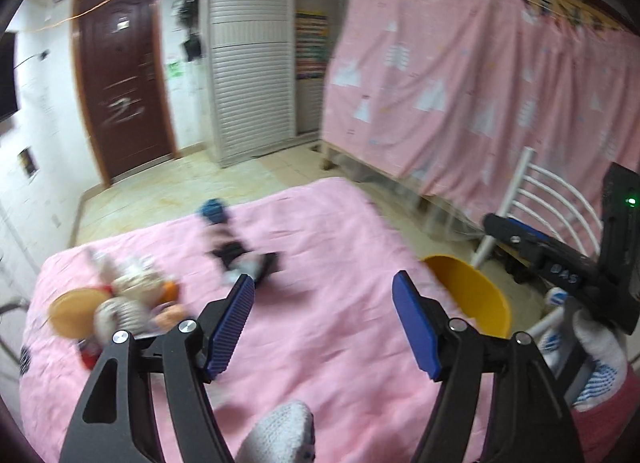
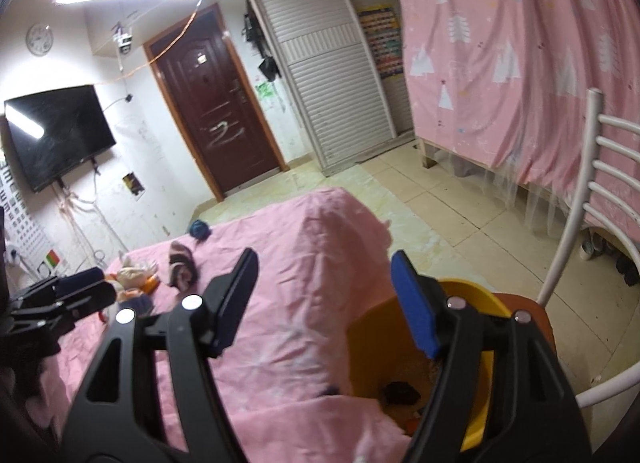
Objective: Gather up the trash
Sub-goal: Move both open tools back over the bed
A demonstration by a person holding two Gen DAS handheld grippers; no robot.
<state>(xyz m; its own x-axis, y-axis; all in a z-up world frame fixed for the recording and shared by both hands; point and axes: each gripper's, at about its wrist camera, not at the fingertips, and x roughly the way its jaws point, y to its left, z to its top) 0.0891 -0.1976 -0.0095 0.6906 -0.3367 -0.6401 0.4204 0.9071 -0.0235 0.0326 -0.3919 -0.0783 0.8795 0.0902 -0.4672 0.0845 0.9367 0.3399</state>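
Note:
A pink sheet (image 1: 328,343) covers the surface under both grippers. At its left edge lies a blurred heap of trash (image 1: 124,299), wrappers and a round tan lid among them. Farther back lie a black-and-white scrap (image 1: 248,259) and a blue ball (image 1: 212,210). My left gripper (image 1: 322,283) is open over the sheet with nothing between its fingers. My right gripper (image 2: 325,259) is also open and empty, with its blue pad above a yellow bin (image 2: 372,343). A dark scrap (image 2: 400,393) lies inside the bin. In the left wrist view the bin (image 1: 476,303) sits at the sheet's right edge.
A white slatted chair (image 2: 576,223) with an orange seat (image 2: 534,315) carries the bin. Behind it hangs a pink curtain (image 2: 520,63) over a bunk frame. A brown door (image 2: 220,103), a white louvred cupboard (image 2: 332,83) and a wall television (image 2: 56,135) stand beyond tiled floor (image 2: 460,215).

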